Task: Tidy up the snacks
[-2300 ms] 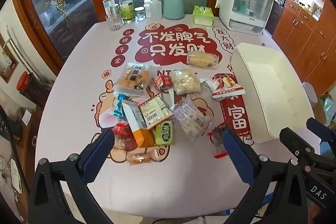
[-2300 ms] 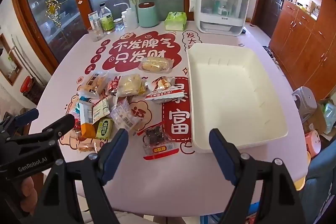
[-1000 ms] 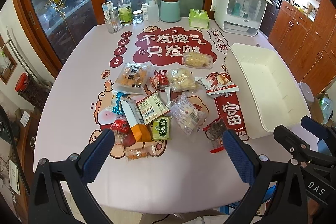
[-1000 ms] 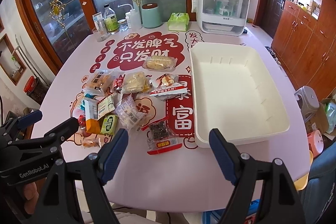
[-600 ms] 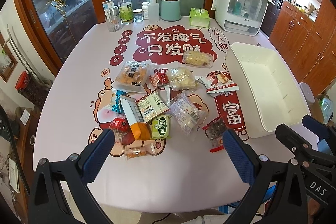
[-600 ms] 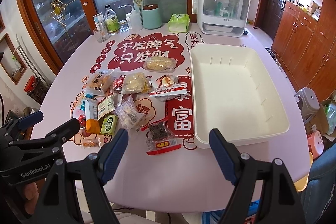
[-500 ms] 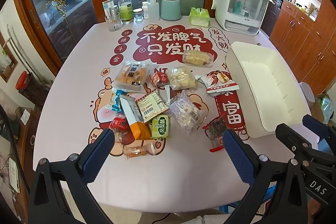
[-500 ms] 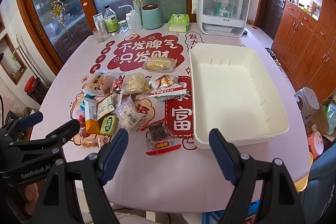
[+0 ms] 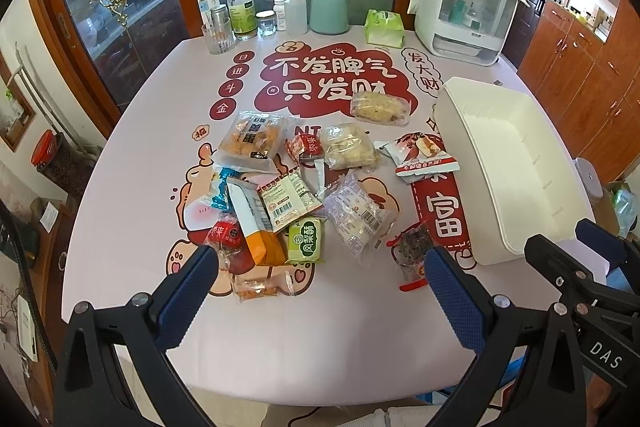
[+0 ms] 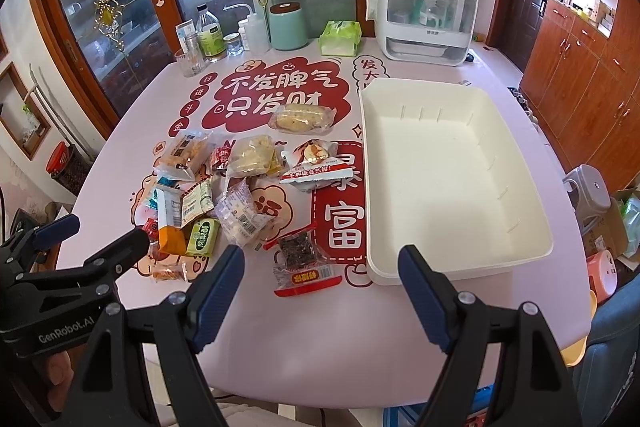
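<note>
Pink printed table point(image 9: 132, 219), crinkly mixed snack packets point(image 9: 304, 183) heaped, empty white tray point(image 10: 452, 171) beside

Likely a home dining room: printed tablecloth point(image 9: 132, 219), glass-fronted cabinet point(image 9: 120, 7), wooden cupboards point(image 10: 592, 67), countertop appliance point(image 10: 424, 11).

At the far edge of my table point(image 9: 132, 187) I see a teal canister point(image 9: 329, 10), a green tissue pack point(image 9: 385, 34), a glass point(image 9: 218, 35), a green-labelled bottle point(image 9: 241, 10) and a white cabinet point(image 9: 466, 23) with a cloth on top. Wooden cupboards point(image 10: 592, 75) line the wall to my right.
</note>
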The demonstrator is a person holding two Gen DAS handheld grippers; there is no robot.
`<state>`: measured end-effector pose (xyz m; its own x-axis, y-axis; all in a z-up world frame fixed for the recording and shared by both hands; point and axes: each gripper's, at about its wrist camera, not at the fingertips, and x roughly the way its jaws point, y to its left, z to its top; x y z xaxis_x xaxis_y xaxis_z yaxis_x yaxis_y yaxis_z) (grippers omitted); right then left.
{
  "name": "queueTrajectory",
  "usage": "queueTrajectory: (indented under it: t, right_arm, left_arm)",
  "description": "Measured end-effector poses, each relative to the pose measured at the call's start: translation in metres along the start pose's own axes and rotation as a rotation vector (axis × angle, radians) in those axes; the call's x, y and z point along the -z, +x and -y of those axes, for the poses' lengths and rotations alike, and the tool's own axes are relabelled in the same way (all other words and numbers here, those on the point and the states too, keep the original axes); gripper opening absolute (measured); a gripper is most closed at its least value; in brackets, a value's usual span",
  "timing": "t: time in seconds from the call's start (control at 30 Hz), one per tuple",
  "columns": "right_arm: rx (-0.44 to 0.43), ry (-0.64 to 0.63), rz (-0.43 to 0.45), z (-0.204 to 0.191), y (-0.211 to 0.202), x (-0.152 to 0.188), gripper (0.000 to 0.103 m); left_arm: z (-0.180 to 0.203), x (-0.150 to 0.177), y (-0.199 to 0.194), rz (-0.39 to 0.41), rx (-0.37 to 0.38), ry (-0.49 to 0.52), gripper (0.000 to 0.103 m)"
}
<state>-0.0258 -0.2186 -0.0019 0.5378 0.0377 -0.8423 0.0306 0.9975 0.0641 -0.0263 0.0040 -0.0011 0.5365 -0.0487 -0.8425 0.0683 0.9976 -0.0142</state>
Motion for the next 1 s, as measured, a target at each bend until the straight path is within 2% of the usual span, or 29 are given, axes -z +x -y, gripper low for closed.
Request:
queueTrajectory:
  t: [0.3,0.53,1.0]
  right_arm:
    - [-0.012,-0.004,-0.007,-0.002,0.005,-0.005,0.08]
    - [-0.02,-0.001,-0.018,-0.014,0.01,-0.011,0.08]
    - [-0.01,-0.027,-0.059,-0.083,0.031,-0.029,0.08]
  left_arm:
    - [-0.003,-0.009,0.005,-0.018,-0.008,0.0,0.102]
    - [-0.021,-0.02,0.007,-0.022,-0.013,-0.005,0.102]
    - [-0.094,-0.049,0.029,-0.06,-0.005,-0.013,0.102]
